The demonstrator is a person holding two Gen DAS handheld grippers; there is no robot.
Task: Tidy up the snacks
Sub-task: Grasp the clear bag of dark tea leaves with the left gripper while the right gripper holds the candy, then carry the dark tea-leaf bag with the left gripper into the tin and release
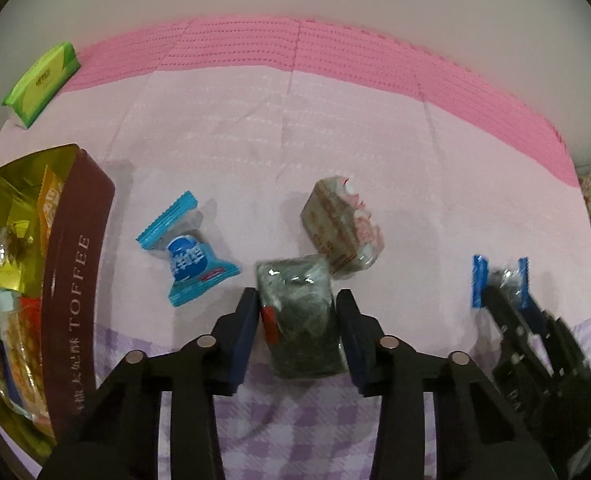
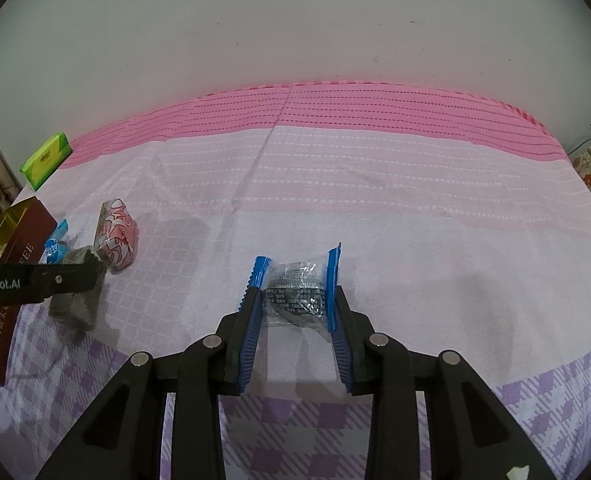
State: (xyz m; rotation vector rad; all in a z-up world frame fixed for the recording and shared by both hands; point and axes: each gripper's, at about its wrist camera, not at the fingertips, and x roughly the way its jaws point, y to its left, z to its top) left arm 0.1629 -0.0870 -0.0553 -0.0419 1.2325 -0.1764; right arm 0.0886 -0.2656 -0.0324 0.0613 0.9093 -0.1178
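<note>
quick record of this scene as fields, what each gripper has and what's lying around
surface: pink and lilac cloth
left gripper: shut on dark green packet
right gripper: shut on clear packet with blue ends
toffee tin: open, at the left, snacks inside
loose snacks: blue wrapped sweet; pink patterned packet touching the dark green one
far left corner: green tissue pack
</note>
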